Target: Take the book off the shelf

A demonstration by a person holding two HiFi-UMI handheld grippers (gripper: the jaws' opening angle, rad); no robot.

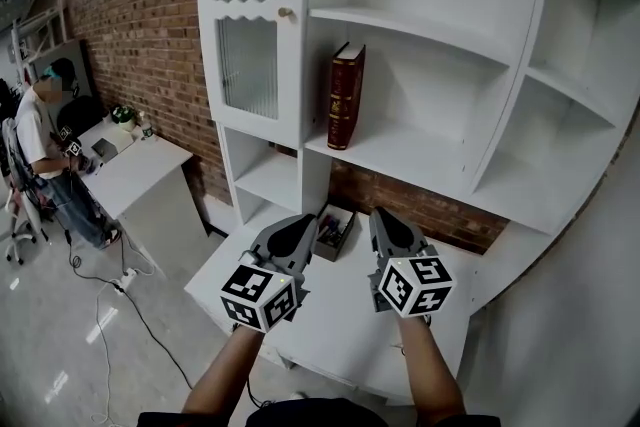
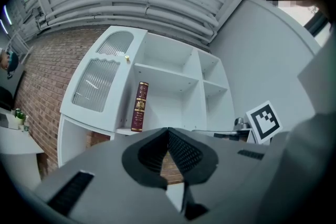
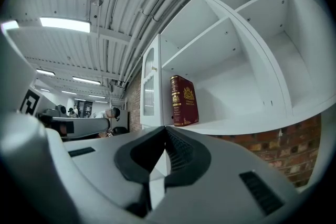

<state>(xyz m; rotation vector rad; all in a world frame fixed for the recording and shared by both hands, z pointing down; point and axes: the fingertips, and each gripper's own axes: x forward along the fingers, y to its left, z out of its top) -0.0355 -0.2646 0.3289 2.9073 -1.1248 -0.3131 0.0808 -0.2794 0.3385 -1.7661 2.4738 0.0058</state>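
The top of the shelf (image 1: 505,105) is cut off by the picture's edge. The small box (image 1: 338,233) is partly hidden by the left gripper (image 1: 306,223). What is in it is too small to be told.

Two bare forearms (image 1: 225,377) reach forward side by side. The left gripper (image 1: 303,225) and right gripper (image 1: 383,217) point ahead, level and slightly apart. The left fingers (image 2: 185,152) meet tip to tip with nothing between them, as do the right fingers (image 3: 181,150).
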